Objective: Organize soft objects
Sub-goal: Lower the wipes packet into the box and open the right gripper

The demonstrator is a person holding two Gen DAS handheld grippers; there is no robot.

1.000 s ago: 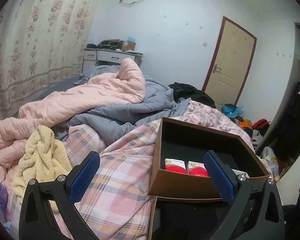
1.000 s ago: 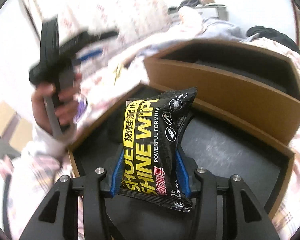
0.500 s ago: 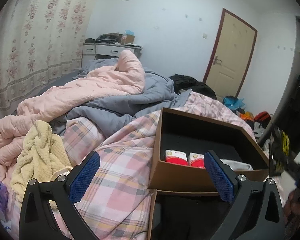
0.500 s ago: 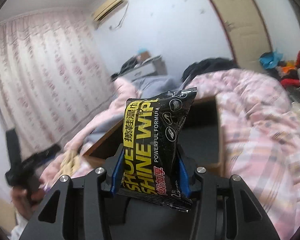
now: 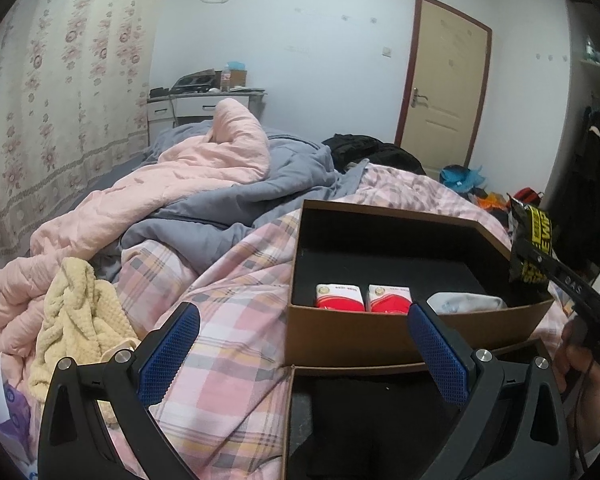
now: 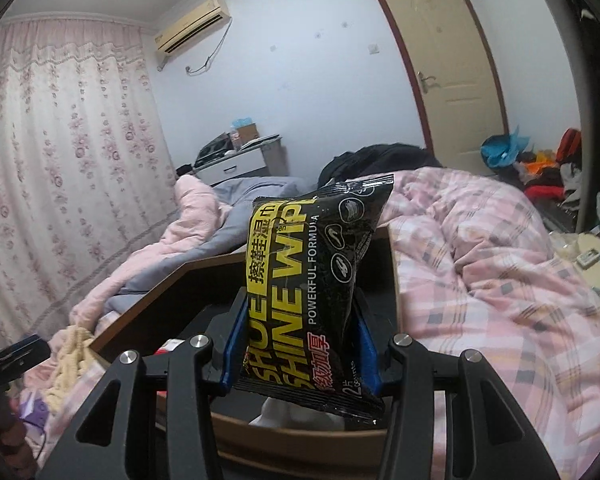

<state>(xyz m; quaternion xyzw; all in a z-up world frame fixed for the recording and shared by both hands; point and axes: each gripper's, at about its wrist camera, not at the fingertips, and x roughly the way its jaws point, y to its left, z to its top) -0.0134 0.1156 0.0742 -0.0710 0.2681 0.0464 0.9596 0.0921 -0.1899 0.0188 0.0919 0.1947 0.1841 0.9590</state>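
Cream knitted cloth lies bunched at the left edge of the bed, beside a pink quilt and a grey blanket heaped across the mattress. Nearer the camera, the left tongs hover spread wide over the pink plaid cover, their blue pads gripping nothing. Right of centre, a brown cardboard box with a dark lining sits on the plaid cover; inside it, against the near wall, stand two red-and-white packs side by side, with a white item, possibly rolled fabric, just beside them. A second dark-lined tray lies directly in front of the box. At the far right, the right tongs are clenched on a black-and-yellow pack of shoe shine wipes, held upright above the near right corner of the box, clear of its contents. A person's hand grips the handle of that tool. Behind the bed stand a floral curtain, a white dresser and a closed door.
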